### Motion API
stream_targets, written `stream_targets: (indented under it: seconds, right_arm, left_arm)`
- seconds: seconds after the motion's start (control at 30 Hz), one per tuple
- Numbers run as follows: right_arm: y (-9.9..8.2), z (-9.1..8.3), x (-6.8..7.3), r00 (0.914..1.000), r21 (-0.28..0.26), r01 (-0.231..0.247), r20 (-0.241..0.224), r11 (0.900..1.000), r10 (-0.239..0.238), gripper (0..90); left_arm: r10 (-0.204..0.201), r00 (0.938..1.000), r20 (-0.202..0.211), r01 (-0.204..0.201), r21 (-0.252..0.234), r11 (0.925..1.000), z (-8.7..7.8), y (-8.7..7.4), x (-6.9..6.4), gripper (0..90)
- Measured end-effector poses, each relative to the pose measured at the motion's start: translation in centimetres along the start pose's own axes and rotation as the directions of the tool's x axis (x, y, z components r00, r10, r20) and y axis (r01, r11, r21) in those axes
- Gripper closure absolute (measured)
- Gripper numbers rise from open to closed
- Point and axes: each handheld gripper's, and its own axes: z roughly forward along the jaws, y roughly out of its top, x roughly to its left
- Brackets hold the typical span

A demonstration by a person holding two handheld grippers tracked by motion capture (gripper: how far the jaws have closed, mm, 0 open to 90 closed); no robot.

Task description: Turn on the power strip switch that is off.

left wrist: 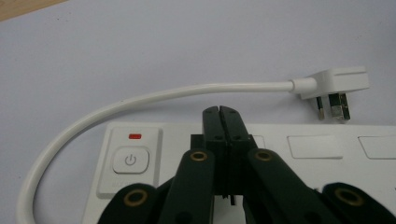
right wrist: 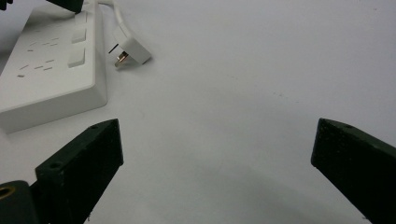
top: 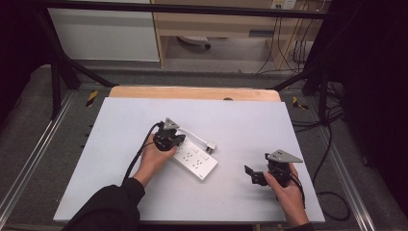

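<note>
White power strip [top: 195, 159] under closed left gripper [left wrist: 219, 112] (plug [left wrist: 334, 86] beside).

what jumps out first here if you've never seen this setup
A white power strip lies mid-table on the pale board, its short cable looping to a plug beside it. The left hand-held gripper, jaws shut, rests on the strip near the power button; the right hand-held gripper waits open, apart.

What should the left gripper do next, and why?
Probably press down or steady the power strip: the left gripper is shut, tips over the strip beside its power button, while the plug lies loose and the right gripper waits open.
</note>
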Motion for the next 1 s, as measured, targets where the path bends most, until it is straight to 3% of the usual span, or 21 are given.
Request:
stream_targets:
  seconds: [0.33, 1.0]
  right_arm:
    - [-0.01, 0.01, 0.04, 1.0000, 0.004, -0.001, -0.001, 1.0000, 0.001, 2.7]
    - [-0.02, 0.07, 0.04, 1.0000, 0.008, -0.004, -0.002, 1.0000, 0.004, 2.6]
  left_arm:
    - [-0.016, 0.9998, 0.015, 0.016, 0.004, 0.9999, -0.01, 0.00, 0.26, 90.0]
    - [-0.006, 0.9998, 0.018, 0.006, -0.003, 1.0000, 0.16, -0.01, 0.29, 90.0]
